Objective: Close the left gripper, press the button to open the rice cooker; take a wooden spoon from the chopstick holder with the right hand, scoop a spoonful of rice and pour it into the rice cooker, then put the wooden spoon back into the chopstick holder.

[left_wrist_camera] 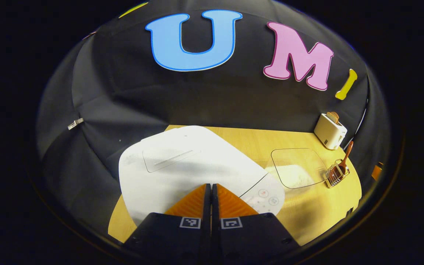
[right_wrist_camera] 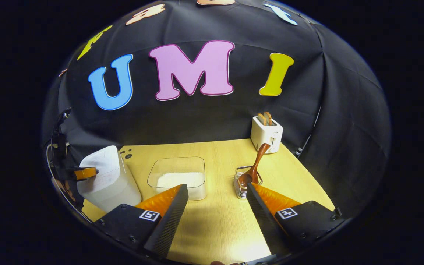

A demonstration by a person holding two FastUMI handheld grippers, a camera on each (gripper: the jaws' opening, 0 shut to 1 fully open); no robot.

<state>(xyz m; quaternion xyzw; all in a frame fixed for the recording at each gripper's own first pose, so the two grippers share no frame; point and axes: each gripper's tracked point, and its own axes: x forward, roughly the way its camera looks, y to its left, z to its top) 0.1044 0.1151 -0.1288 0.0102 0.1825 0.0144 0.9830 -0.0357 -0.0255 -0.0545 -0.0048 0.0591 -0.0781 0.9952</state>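
The white rice cooker (left_wrist_camera: 182, 169) sits with its lid down at the table's left. My left gripper (left_wrist_camera: 211, 186) is shut with nothing between its fingers, its tips just above the lid beside the button panel (left_wrist_camera: 265, 197). In the right gripper view the cooker (right_wrist_camera: 105, 180) stands at far left with the left gripper (right_wrist_camera: 85, 173) over it. A wooden spoon (right_wrist_camera: 253, 168) stands in the wire chopstick holder (right_wrist_camera: 242, 186). A clear container of rice (right_wrist_camera: 179, 180) lies in the middle. My right gripper (right_wrist_camera: 217, 191) is open above the table, between container and holder.
A white toaster (right_wrist_camera: 266, 134) with bread in it stands at the back right corner of the wooden table (right_wrist_camera: 215, 221). In the left gripper view the rice container (left_wrist_camera: 296, 167), the holder (left_wrist_camera: 337, 173) and the toaster (left_wrist_camera: 330, 130) lie to the right of the cooker.
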